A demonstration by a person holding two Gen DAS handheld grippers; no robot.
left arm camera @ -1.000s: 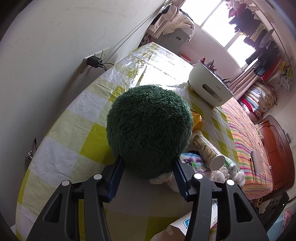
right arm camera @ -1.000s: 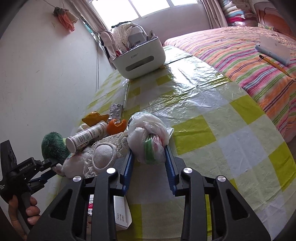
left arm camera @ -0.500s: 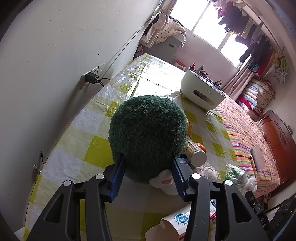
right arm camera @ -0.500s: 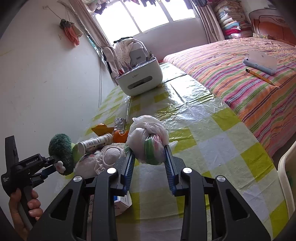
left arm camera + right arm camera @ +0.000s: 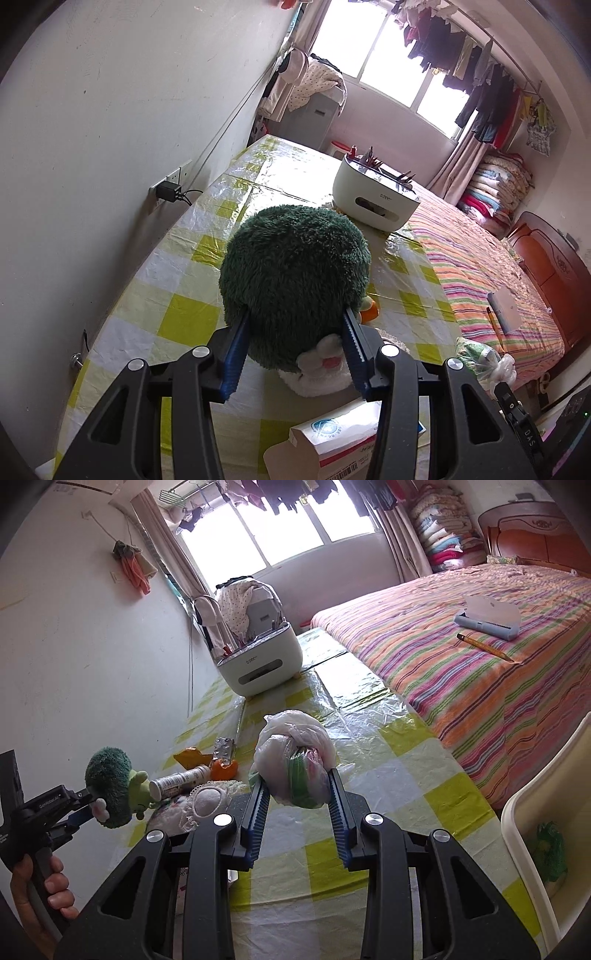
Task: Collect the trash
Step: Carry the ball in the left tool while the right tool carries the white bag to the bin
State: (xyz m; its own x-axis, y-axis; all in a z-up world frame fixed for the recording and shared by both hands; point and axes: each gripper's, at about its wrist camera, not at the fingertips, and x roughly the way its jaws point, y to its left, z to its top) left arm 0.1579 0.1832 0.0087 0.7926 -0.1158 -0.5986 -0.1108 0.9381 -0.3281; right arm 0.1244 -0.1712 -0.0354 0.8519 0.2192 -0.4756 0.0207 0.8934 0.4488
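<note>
Black plastic tongs with blue toothed pads, two sets, both loaded and clear of the table. Right gripper [image 5: 297,794] — jaws set fairly narrow, clamped on a knotted plastic bag [image 5: 293,762] of green and pink scraps, held above the yellow-checked tablecloth [image 5: 388,775]. Left gripper [image 5: 295,328] — jaws about half spread, squeezing a green plush toy [image 5: 295,273], its white paw showing beneath; the right wrist view shows the same toy [image 5: 110,788] lifted off the cloth, a hand [image 5: 48,890] on the handle. Judged progress: two items picked up, neither yet dropped in any bin; a pale container rim [image 5: 532,834] at the near right may be the destination, though that is uncertain. Left on the table, near to far: a white carton [image 5: 332,439], a lace-edged cloth [image 5: 207,801], a tube-shaped bottle [image 5: 181,779], orange peel [image 5: 223,768], a foil blister pack [image 5: 224,746]. Beyond: a white organiser box [image 5: 258,664], a striped bed [image 5: 461,664].
</note>
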